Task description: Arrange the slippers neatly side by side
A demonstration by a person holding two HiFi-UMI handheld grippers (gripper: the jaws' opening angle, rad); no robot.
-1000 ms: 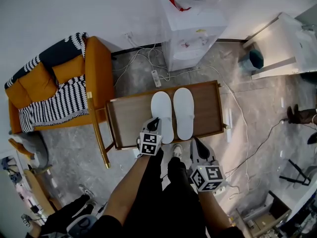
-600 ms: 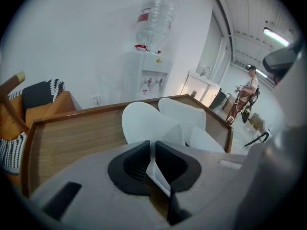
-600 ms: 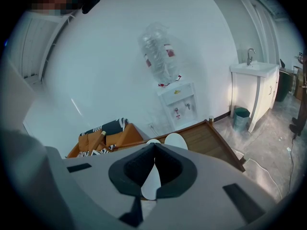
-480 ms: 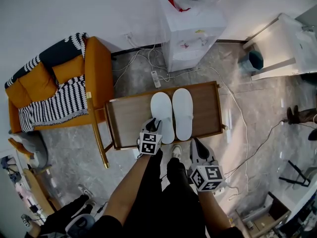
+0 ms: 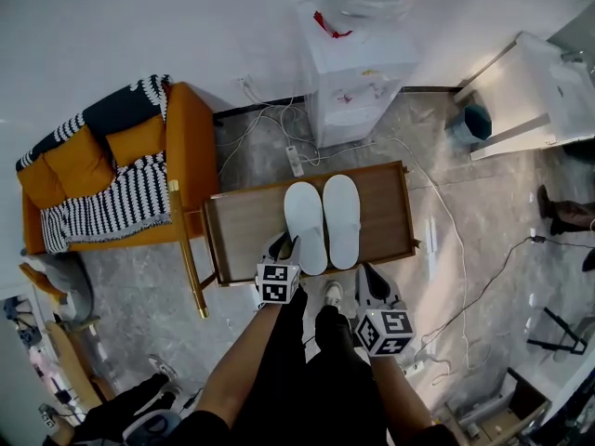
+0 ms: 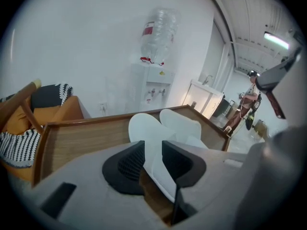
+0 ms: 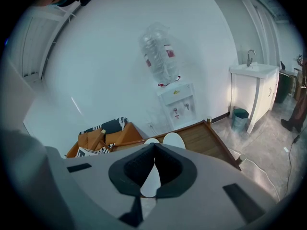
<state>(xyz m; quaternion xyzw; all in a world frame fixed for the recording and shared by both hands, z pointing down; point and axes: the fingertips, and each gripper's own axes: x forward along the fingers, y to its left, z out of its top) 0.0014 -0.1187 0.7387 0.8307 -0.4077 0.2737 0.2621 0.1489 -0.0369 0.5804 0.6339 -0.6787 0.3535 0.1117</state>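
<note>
As the wooden table (image 5: pixel 242 223) already bears the left slipper (image 5: pixel 305 219) and right slipper (image 5: pixel 341 214) parallel and just beside each other, you'd best draw straight back along the left slipper's length so its heel isn't nudged askew. Your left gripper (image 5: pixel 285 247) has just been opening, jaws apart either side of that heel, not pressing. Your right gripper (image 5: pixel 365 277) hangs off the table's near edge, jaws together, empty

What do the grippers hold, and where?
Nothing. The left gripper's jaws have just been opening, with the heel of a slipper loose between them; the right gripper is shut, empty.
</note>
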